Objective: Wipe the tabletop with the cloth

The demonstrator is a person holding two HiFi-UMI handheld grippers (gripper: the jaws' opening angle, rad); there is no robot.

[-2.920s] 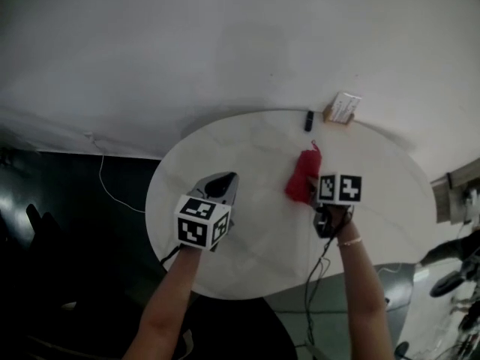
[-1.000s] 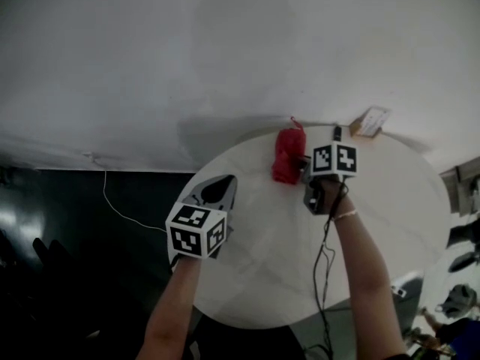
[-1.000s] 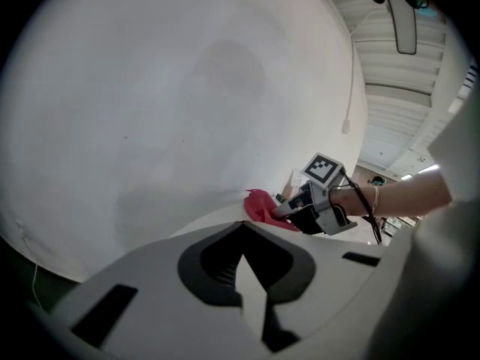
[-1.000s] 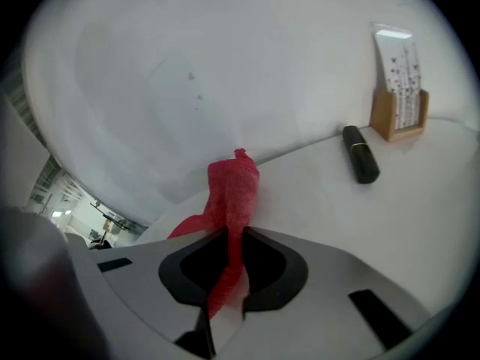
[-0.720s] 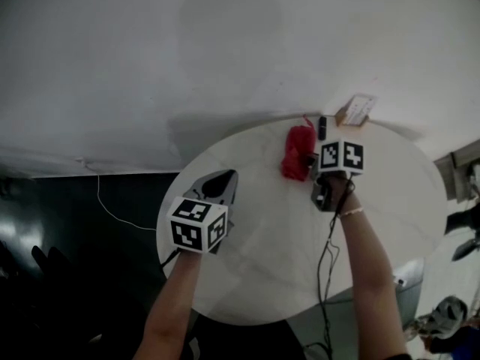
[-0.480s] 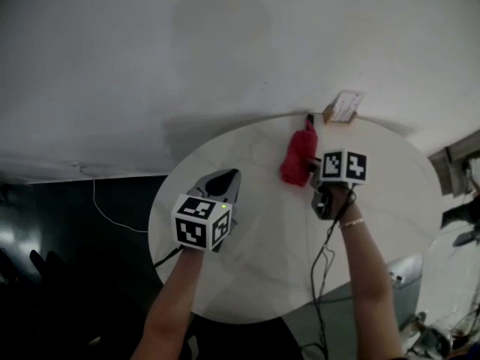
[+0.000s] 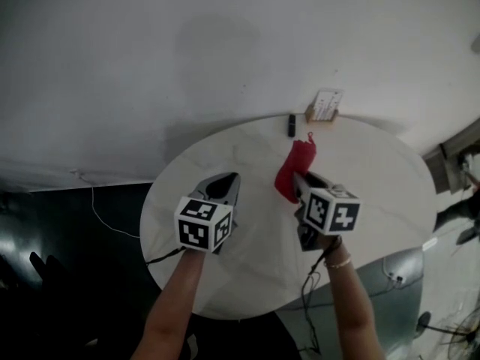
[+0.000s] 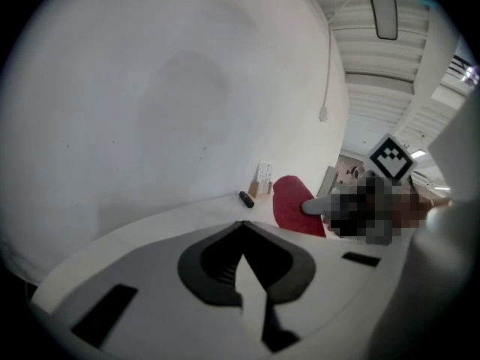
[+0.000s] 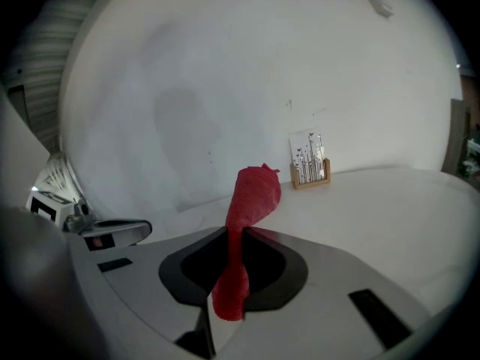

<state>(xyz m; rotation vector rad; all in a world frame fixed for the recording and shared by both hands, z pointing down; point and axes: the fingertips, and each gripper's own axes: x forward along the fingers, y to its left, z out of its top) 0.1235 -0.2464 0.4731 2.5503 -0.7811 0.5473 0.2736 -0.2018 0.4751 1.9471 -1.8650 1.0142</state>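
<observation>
A red cloth [image 7: 293, 170] lies stretched out on the round white tabletop [image 7: 375, 178], its near end pinched in my right gripper [image 7: 298, 181], which is shut on it. In the right gripper view the cloth [image 9: 251, 201] runs up from between the jaws toward the wall. My left gripper [image 7: 223, 188] hovers over the left half of the table, shut with nothing in it. The left gripper view shows the cloth [image 8: 294, 205] and the right gripper beyond my shut jaws.
A small wooden card holder [image 7: 323, 106] with a white card stands at the table's far edge, with a small black object [image 7: 292, 124] beside it. A white wall rises behind the table. Dark floor and a thin cable [image 7: 97, 205] lie to the left.
My right gripper has drawn the cloth back from the far edge toward the table's middle. The left gripper has hardly moved.
</observation>
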